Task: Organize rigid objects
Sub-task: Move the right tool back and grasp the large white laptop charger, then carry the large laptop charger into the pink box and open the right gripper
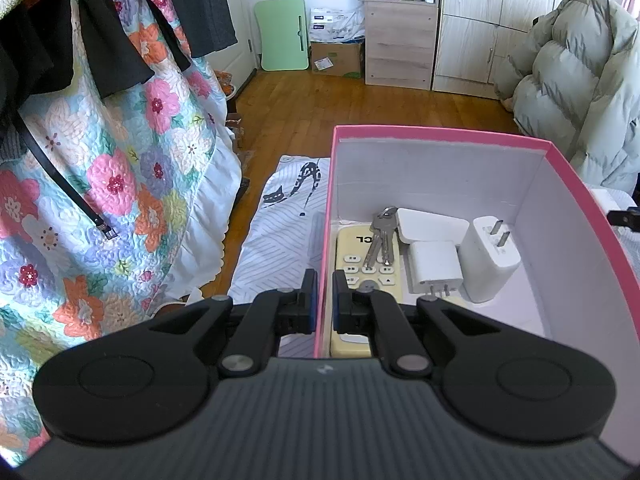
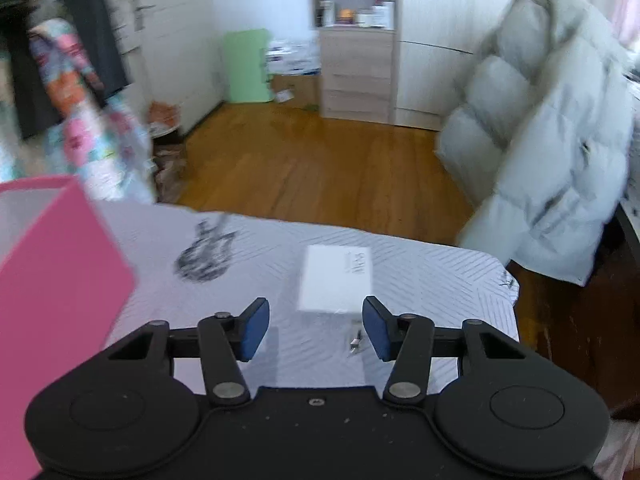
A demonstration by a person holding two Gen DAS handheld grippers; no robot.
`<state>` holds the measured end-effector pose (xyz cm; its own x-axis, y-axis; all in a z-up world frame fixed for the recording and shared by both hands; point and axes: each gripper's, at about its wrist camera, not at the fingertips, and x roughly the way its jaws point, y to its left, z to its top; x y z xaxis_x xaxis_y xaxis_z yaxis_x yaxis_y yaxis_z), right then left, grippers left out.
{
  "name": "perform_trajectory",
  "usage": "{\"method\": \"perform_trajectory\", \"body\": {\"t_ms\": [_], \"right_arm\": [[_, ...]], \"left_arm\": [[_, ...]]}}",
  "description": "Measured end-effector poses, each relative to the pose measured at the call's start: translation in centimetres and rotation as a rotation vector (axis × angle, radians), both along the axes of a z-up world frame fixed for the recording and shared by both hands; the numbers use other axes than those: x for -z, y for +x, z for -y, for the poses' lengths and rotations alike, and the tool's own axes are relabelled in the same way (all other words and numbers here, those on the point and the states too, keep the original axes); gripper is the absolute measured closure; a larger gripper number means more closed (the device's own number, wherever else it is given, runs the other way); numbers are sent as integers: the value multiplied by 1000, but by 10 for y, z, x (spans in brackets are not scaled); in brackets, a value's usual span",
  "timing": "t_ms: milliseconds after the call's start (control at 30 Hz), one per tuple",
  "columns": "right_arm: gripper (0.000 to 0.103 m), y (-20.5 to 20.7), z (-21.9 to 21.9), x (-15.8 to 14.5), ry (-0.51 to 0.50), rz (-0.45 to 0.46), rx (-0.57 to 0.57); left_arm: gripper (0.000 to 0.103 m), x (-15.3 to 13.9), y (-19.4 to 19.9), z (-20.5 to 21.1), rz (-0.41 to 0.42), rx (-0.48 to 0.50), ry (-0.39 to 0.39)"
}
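While the left tool (image 1: 325, 300) is clamped shut on the near left wall of the pink box (image 1: 440, 133), steadying it, the right tool (image 2: 316, 328) hangs with its jaws about half open and nothing between them, so the right hand is the nearer one to the white charger (image 2: 336, 280) lying on the striped cloth (image 2: 440, 280) just ahead of its fingertips. That charger lies flat with its long axis running away from the tool, its metal prongs (image 2: 356, 340) pointing back toward the right-hand pad, and the box stands well off to the left.
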<state>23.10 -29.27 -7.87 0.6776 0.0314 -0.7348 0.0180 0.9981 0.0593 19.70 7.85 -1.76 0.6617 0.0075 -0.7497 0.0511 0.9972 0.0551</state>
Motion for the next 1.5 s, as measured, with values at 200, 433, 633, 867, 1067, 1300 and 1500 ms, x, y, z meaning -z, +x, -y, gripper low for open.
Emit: {"method": "perform_trajectory", "body": {"t_ms": [200,433,633,867,1067,1300,1500], "right_arm": [[41,25,-2,22,-28,-2,29],[49,14,8,25,47,63,91],[49,-16,6,15,82,47,93],[49,-87,-13,-24,272,158,7],[48,-133,-52,-77,313,281,-180],[48,-141,-115,-100,209,305,-383],[49,-125,-155,-86,92,204,-523]], "left_arm": [[98,-1,0,1,-4,1,6],[98,-1,0,3,-5,2,10],[98,-1,0,5,-4,4,16],[98,0,1,4,-4,-1,18],[98,0,1,3,-4,6,19],[98,0,0,1,-3,5,3],[98,0,0,-1,-4,5,-15]]}}
